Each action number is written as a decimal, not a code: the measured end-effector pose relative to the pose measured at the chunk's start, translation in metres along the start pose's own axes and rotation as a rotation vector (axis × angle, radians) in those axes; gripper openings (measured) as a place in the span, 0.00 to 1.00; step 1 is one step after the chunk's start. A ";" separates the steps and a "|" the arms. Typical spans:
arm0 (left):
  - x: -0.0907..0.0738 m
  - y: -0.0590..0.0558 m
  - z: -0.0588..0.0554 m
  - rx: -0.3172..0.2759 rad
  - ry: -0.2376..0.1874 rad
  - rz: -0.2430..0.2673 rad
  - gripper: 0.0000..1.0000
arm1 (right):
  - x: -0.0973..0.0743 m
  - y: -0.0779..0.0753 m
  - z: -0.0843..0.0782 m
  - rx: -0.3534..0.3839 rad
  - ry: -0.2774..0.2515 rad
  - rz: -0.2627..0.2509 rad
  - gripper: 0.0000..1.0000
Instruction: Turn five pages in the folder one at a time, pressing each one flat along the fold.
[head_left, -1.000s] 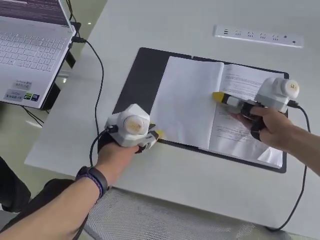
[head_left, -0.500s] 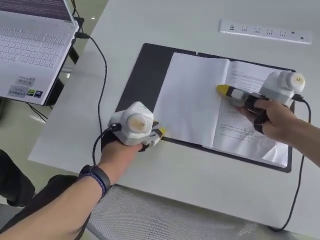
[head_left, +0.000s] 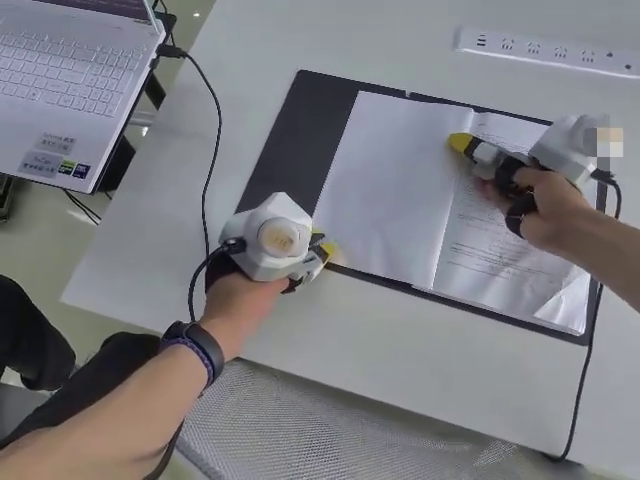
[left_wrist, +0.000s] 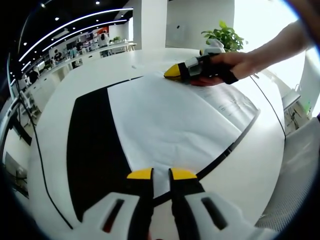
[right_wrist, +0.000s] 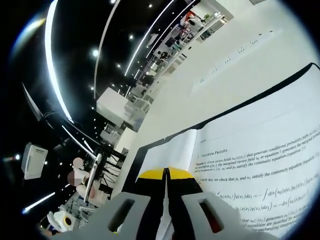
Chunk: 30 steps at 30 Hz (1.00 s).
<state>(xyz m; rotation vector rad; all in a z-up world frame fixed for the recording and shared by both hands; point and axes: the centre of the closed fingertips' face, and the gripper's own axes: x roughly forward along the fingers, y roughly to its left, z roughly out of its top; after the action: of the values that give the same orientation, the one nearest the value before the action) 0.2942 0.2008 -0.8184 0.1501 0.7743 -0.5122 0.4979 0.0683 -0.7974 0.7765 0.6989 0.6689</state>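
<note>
Right gripper (right_wrist: 165, 174): yellow-tipped jaws pressed shut, nothing between them, tips down on the fold of the open folder (head_left: 296, 150) near its far edge; under and behind it lies the printed page (head_left: 500, 250), ahead of its tips the blank page (head_left: 390, 190); left gripper (left_wrist: 155, 174) sits at that blank page's near edge, jaws a narrow slit apart, clamping nothing; power strip (head_left: 545, 50) lies beyond the right gripper.
</note>
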 end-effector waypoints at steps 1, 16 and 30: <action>0.000 0.000 0.000 0.002 0.001 0.000 0.11 | 0.002 -0.002 0.002 0.010 -0.007 -0.003 0.00; 0.001 0.001 0.000 -0.001 0.006 0.016 0.10 | 0.025 -0.023 0.034 0.042 -0.126 -0.063 0.00; 0.002 0.000 0.000 0.009 0.023 0.015 0.10 | 0.024 -0.018 0.031 0.026 -0.118 -0.054 0.00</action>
<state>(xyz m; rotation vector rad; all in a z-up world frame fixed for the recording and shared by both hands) 0.2952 0.2007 -0.8200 0.1703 0.7928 -0.5006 0.5408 0.0642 -0.8029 0.8113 0.6195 0.5608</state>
